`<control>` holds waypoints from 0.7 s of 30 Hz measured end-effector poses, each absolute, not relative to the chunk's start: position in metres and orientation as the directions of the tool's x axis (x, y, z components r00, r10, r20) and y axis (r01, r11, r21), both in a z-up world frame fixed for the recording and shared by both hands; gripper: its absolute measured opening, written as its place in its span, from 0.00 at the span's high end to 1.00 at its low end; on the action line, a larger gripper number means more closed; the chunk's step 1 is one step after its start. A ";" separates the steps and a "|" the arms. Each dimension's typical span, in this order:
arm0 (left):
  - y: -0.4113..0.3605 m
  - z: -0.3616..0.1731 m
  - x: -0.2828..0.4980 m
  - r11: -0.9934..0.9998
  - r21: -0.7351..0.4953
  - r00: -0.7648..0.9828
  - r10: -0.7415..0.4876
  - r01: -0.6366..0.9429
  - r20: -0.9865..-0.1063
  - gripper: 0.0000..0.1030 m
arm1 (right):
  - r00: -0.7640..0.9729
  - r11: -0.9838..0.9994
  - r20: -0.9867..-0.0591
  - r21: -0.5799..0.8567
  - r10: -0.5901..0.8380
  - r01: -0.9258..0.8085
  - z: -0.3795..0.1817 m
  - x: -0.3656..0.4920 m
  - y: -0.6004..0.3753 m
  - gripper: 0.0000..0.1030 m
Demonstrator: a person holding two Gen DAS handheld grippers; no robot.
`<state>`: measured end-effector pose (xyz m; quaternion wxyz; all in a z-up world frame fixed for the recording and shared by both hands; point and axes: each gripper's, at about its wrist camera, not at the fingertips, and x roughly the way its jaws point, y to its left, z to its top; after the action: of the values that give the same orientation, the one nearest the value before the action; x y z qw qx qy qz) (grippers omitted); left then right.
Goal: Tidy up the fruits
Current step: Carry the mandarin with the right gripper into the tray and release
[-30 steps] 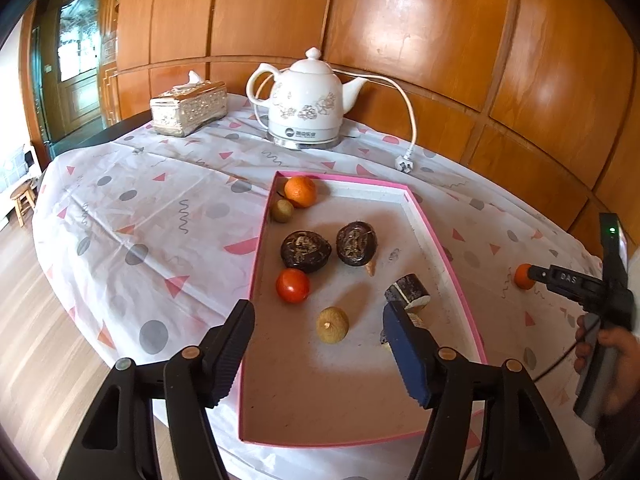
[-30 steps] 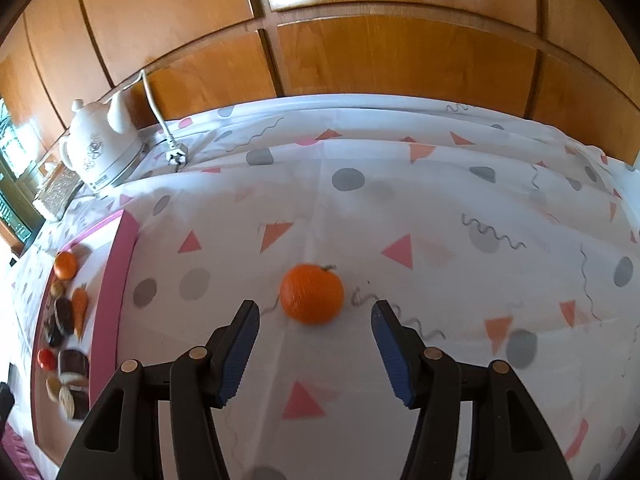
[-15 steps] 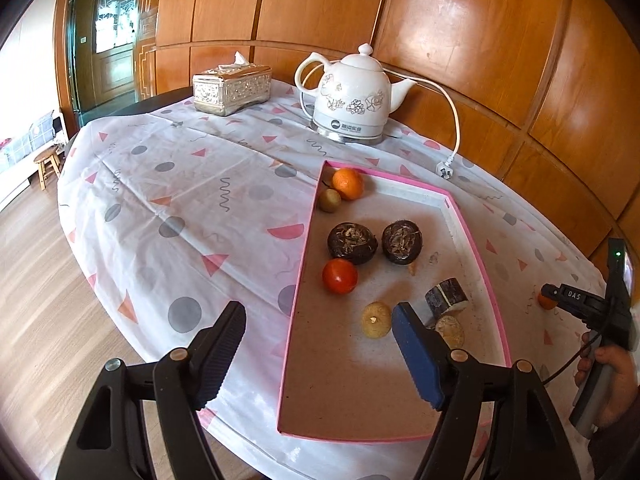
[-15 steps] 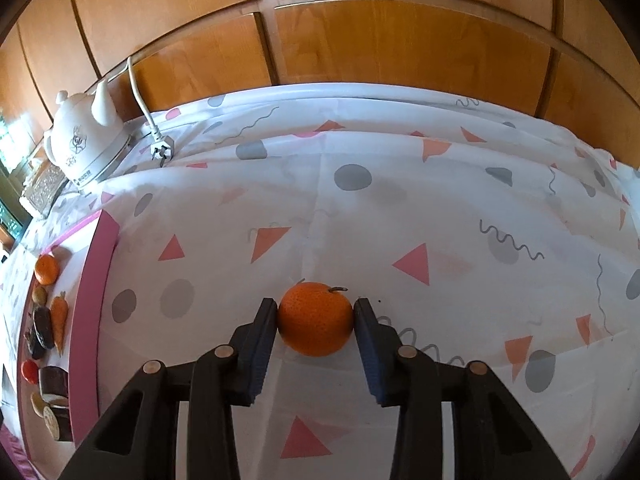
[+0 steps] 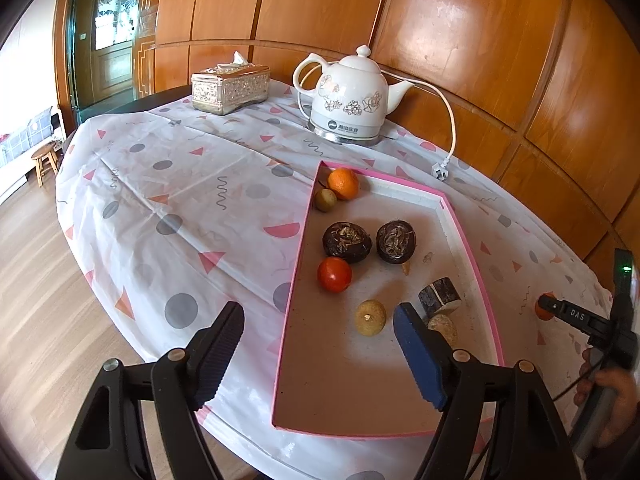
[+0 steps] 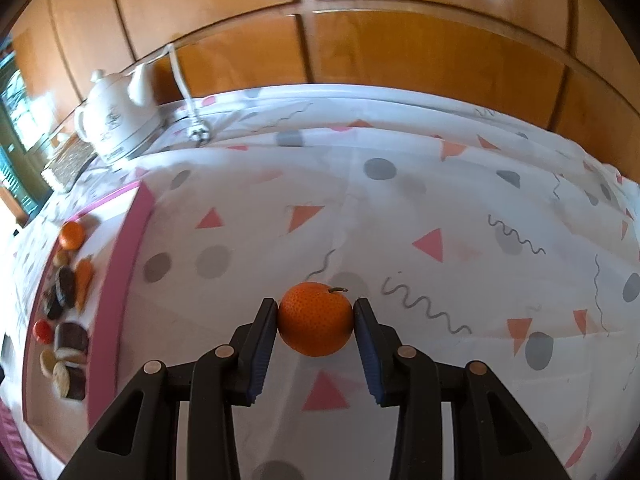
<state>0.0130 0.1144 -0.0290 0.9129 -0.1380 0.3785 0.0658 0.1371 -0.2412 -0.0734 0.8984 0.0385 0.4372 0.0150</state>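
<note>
1. Far left on your table sits a silvery embossed tissue box (image 5: 230,88), rectangular, with a white tissue poking from its top.
2. Beside it stands a glossy white ceramic kettle (image 5: 350,100) with a floral print on a metal base; its white cord (image 5: 448,120) trails to a plug lying on the cloth.
3. The tablecloth (image 5: 180,184) is thin, creased white plastic printed with grey dots, pink triangles and squiggles.
4. The pink-rimmed tray (image 5: 472,240) has a pale, matte floor. In it, from the far end toward you: a dimpled orange (image 5: 343,183) just beside a small olive-brown fruit (image 5: 325,200), two dark, rough round fruits (image 5: 347,241), a smooth red tomato (image 5: 334,274), a tan round fruit (image 5: 371,317), and a dark cut piece (image 5: 439,296) with a pale face.
5. Your left gripper (image 5: 320,356) hovers above the tray's near end, its ribbed jaws spread wide with nothing between them; they have just been opening a little further.
6. Your right gripper (image 6: 316,320) is clamped on the tangerine (image 6: 315,318), a pebbled orange ball with a short stem, both blue pads pressing its sides; the jaws have just closed on it. It sits over the cloth, well to the right of the tray.
</note>
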 end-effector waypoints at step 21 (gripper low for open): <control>0.131 -0.031 0.005 0.933 -0.251 0.716 0.010 -0.257 -0.698 0.25 | 0.575 0.916 -0.745 0.119 0.338 -0.384 -0.028 0.116 -0.118 0.62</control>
<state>0.0053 0.1310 -0.0310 0.9112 -0.1673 0.3694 0.0731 0.1158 -0.1179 -0.0278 0.8870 -0.0277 0.4136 0.2034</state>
